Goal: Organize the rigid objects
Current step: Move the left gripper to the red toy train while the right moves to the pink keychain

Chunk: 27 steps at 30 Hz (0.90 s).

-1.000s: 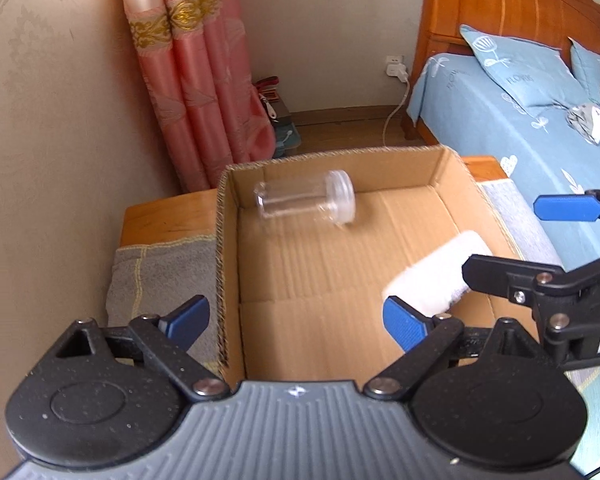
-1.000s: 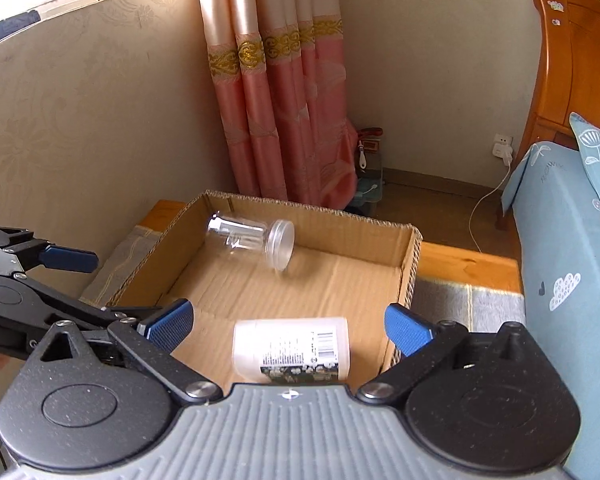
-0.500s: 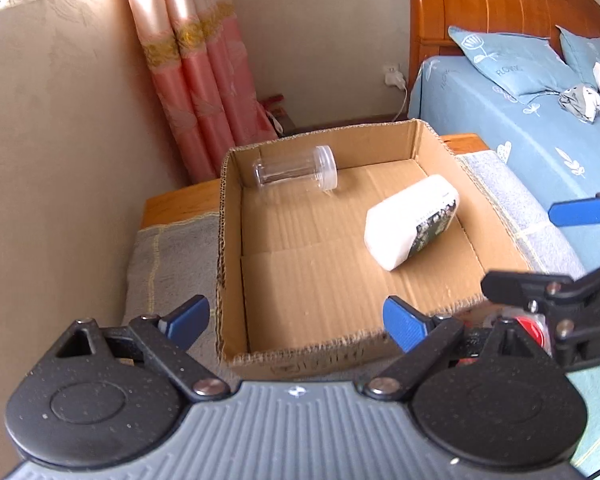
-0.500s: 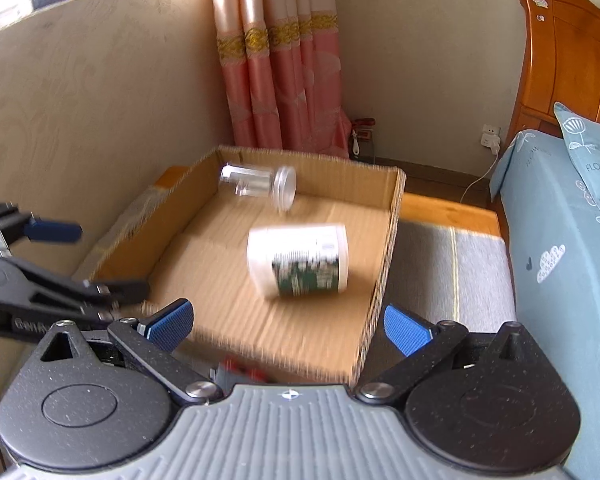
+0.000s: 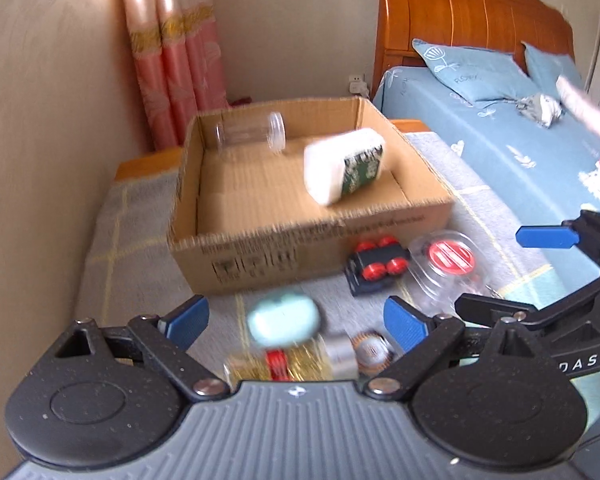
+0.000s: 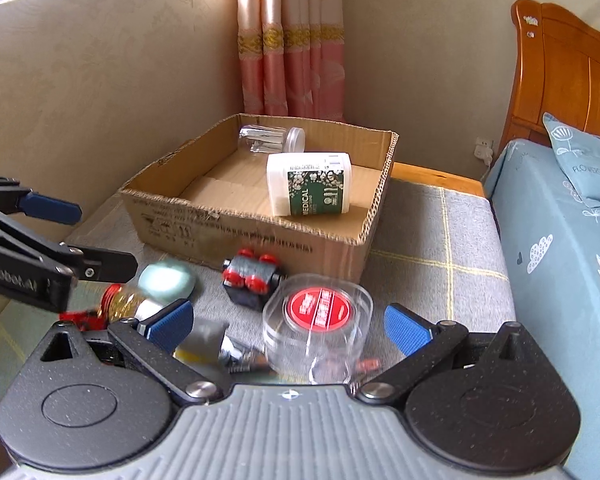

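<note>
Both your grippers, left gripper (image 5: 296, 320) and right gripper (image 6: 288, 326), hang spread and empty over loose items near the bench's front edge; centre the clear round container (image 6: 318, 320) before squeezing, then carry it into the cardboard box (image 6: 260, 236).

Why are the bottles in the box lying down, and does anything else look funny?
Both containers in the cardboard box lie on their sides: the clear jar by the far wall, and the white bottle with the green label. Nothing looks spilled or broken. More things sit jumbled on the grey cloth in front of the box.
</note>
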Tool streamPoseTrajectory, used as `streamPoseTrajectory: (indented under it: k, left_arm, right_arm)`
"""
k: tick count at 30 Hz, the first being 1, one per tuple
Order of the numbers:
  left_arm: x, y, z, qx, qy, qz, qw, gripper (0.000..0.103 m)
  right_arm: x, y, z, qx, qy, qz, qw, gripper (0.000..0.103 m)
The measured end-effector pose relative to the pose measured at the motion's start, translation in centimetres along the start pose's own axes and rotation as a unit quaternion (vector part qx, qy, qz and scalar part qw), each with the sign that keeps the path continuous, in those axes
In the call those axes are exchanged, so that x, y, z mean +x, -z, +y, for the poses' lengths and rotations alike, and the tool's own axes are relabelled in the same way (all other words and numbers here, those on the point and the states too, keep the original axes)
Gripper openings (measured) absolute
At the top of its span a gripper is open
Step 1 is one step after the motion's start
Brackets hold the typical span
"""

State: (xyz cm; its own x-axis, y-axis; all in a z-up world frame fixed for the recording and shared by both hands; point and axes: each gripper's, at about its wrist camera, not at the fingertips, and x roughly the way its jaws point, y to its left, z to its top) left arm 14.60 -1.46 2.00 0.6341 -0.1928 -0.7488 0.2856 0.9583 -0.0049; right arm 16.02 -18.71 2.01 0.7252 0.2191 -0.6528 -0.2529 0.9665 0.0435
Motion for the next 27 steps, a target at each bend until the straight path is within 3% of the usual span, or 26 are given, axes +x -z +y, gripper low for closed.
streamPoseTrajectory:
  k: [7, 14, 21, 27]
  left_arm:
    - [-0.7, 3.7, -0.7, 0.011, -0.001, 0.01, 0.9999, 0.094]
    - [-1.1, 6.1, -0.1, -0.005, 0.027, 0.007, 0.9996, 0.094]
    - [-0.9, 6.8, 0.6, 0.001, 0.021, 0.019, 0.9996, 0.094]
    - [-1.3, 7.3, 1.2, 0.014, 0.023, 0.026, 0.9993, 0.094]
  right_arm:
    - [1.1, 3.3, -0.5, -0.047, -0.013, 0.015, 0.999, 0.103]
    - [3.3, 3.3, -2.3, -0.015, -0.056, 0.02, 0.998, 0.103]
    - [3.4, 3.8, -3.0, 0.034, -0.114, 0.05, 0.992, 0.103]
    - [1.8, 5.2, -1.2, 0.01, -0.136, 0.086, 0.987, 0.103]
